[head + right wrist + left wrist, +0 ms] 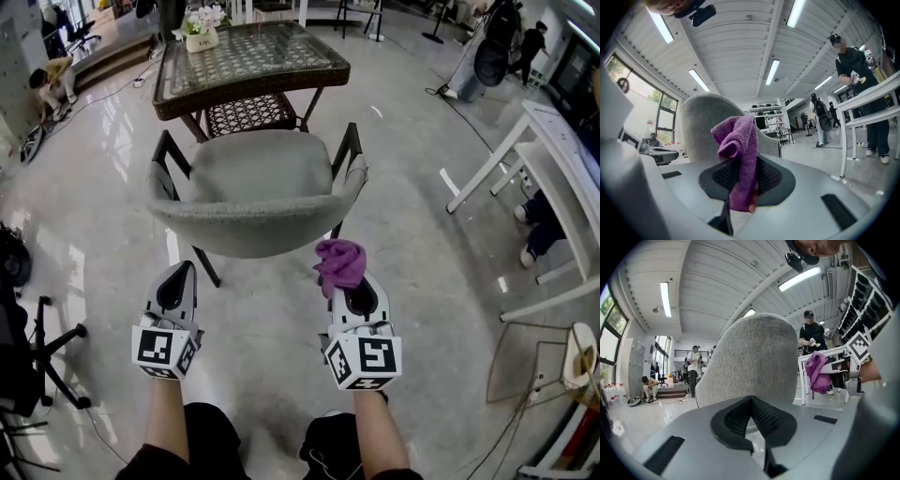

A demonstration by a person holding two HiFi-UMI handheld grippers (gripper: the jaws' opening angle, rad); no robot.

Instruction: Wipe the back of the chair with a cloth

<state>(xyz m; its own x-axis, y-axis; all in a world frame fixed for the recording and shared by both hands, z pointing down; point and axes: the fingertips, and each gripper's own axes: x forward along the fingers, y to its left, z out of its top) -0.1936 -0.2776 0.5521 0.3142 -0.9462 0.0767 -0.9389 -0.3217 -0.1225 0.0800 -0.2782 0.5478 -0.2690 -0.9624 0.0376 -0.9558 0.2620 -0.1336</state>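
On the right gripper (pixel 744 174) the fingers are clamped shut on a purple cloth (pixel 739 150), which bunches up past their tips. The left gripper (pixel 751 417) has its fingers pressed together with nothing between them. Just ahead of both pairs of tips stands the grey chair (pixel 251 192), its curved back (pixel 246 231) nearest, with the cloth near its right end.

Counting one grey chair (pixel 258 192) at twelve o'clock, one purple cloth (pixel 339 262), and two grippers: left gripper (pixel 178 277) at seven o'clock, right gripper (pixel 352 286) at five o'clock. Also counting one wicker worktop (pixel 248 61) carrying one flower pot (pixel 202 36).
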